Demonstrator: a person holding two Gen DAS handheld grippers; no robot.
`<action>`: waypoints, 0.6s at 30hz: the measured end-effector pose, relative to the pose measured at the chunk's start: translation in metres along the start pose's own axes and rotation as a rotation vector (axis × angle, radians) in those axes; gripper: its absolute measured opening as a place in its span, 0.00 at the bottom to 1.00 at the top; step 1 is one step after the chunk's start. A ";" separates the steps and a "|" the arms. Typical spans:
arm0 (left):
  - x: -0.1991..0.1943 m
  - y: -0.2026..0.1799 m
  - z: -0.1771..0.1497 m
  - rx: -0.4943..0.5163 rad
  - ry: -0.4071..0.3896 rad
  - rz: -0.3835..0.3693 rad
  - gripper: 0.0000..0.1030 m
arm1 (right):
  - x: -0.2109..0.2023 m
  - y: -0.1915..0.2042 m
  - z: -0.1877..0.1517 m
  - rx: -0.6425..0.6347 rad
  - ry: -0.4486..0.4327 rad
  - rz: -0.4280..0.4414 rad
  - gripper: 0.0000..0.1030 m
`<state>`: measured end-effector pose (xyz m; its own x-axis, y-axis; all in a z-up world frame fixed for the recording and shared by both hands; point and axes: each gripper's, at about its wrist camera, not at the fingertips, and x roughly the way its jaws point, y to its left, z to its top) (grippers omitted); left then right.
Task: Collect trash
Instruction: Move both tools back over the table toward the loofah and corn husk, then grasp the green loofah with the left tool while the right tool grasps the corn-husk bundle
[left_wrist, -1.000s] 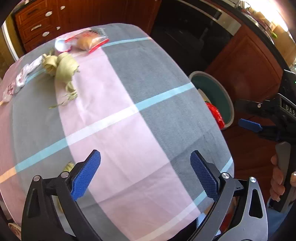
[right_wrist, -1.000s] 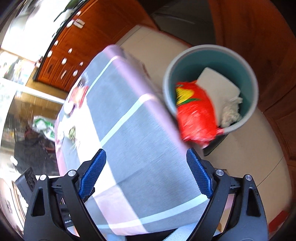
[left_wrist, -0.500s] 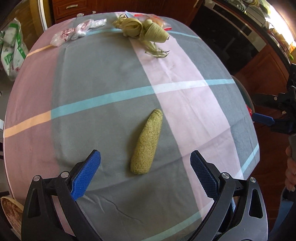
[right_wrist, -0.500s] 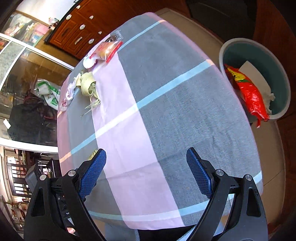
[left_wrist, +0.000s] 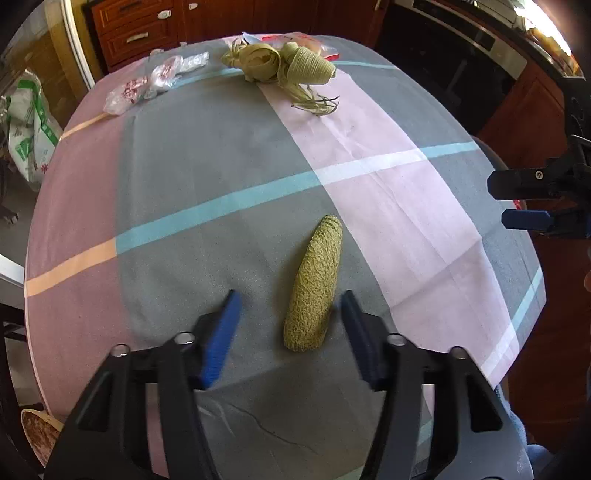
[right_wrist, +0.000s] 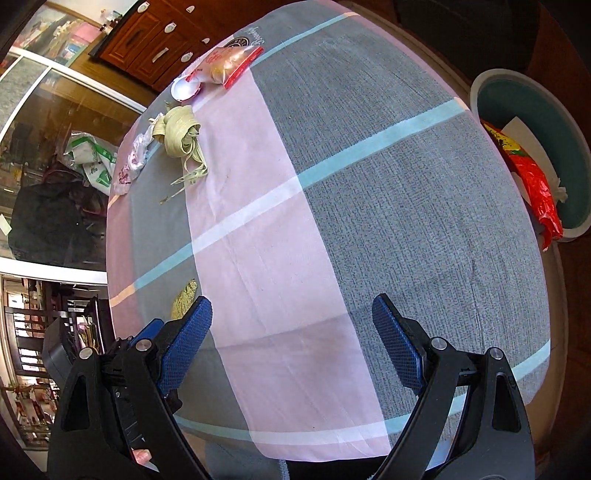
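The left gripper has its jaws closing around the cob, pads not yet touching it. The cob lies on the bench near the front edge, bare cloth all round. The right gripper hangs wide open, empty, over clear cloth. Husks and wrappers sit along the far edge; the bin stands just past the right edge.

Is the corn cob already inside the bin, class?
No: the corn cob lies on the checked tablecloth between the left gripper's closing jaws, not yet clamped.
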<state>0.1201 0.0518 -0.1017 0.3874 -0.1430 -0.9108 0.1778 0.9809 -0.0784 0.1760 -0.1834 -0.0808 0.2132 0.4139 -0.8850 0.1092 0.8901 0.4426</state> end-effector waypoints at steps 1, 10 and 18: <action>-0.001 0.001 0.001 -0.004 0.002 -0.022 0.21 | 0.002 0.002 0.001 -0.002 0.003 -0.002 0.82; -0.007 0.035 0.023 -0.123 -0.027 -0.070 0.21 | 0.017 0.026 0.013 -0.052 0.016 -0.022 0.82; -0.012 0.060 0.061 -0.177 -0.070 -0.089 0.21 | 0.031 0.072 0.058 -0.138 -0.027 -0.030 0.82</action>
<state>0.1816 0.1047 -0.0702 0.4401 -0.2331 -0.8672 0.0552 0.9709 -0.2329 0.2464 -0.1171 -0.0678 0.2378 0.3828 -0.8927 -0.0186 0.9207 0.3898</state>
